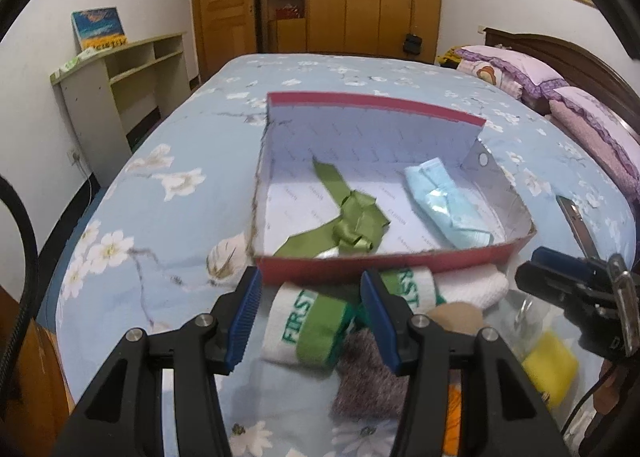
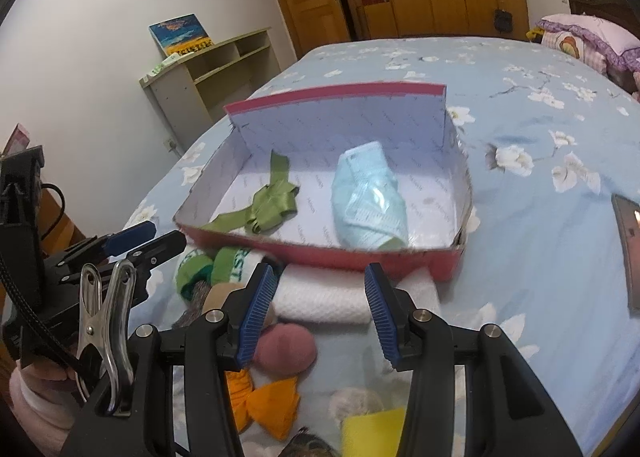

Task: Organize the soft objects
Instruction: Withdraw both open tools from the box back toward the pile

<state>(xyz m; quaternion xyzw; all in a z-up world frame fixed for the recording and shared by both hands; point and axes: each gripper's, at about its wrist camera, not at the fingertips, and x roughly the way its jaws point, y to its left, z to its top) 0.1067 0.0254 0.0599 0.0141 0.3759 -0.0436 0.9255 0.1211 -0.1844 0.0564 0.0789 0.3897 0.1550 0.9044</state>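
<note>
A red box (image 1: pixel 384 261) with a white lining is seen on the blue flowered bed (image 1: pixel 168 217), its tall back wall turned toward the far edge. Inside it, a green ribbon bow (image 1: pixel 352 223) is lying by the near wall and a light blue folded cloth (image 1: pixel 448 205) toward the right wall. Just outside the near wall, a pile of soft things is gathered: a white and green sock (image 1: pixel 308 321), a white towel (image 2: pixel 324 297), a grey knit piece (image 1: pixel 364 373), an orange cloth (image 2: pixel 272 405) and a yellow sponge (image 1: pixel 554 369). The left gripper (image 1: pixel 310 313) is held over the sock, fingers spread and nothing pinched. The right gripper (image 2: pixel 320 313) is held over the towel, likewise spread and empty.
</note>
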